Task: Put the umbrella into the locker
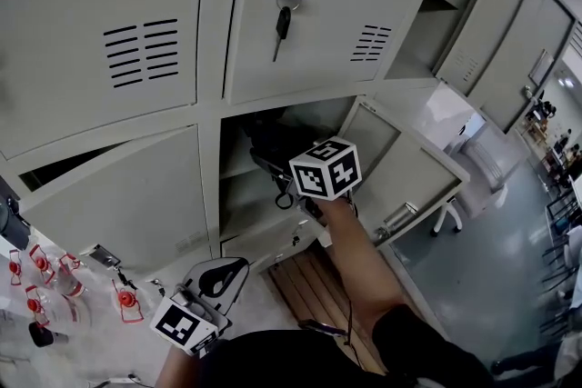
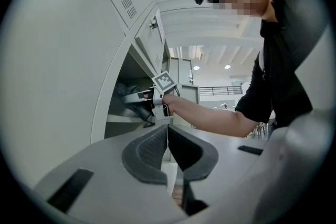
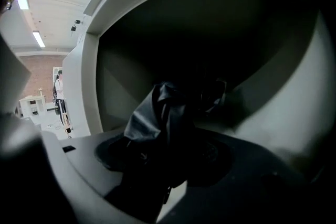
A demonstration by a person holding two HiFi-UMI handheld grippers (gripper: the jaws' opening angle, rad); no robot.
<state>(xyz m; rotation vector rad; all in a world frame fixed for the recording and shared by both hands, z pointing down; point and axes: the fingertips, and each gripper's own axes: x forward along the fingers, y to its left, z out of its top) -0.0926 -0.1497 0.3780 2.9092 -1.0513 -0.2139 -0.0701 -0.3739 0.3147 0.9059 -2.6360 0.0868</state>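
A folded black umbrella (image 3: 160, 113) is clamped between the jaws of my right gripper (image 3: 168, 150), which is shut on it. Together they reach into the open locker compartment (image 1: 238, 186) in the middle row. From the head view the umbrella (image 1: 265, 144) shows as a dark bundle inside the opening, behind the right gripper's (image 1: 289, 179) marker cube. In the left gripper view the umbrella (image 2: 127, 98) lies above the compartment shelf. My left gripper (image 1: 225, 273) hangs low in front of the lockers, its pads pressed together with nothing between them (image 2: 167, 145).
The compartment's door (image 1: 411, 175) swings open to the right. A key (image 1: 283, 16) hangs in the shut locker above. Red-capped clear items (image 1: 41, 286) lie at the lower left. Wooden slats (image 1: 309, 286) lie under the lockers. Another open locker (image 1: 446, 4) stands further right.
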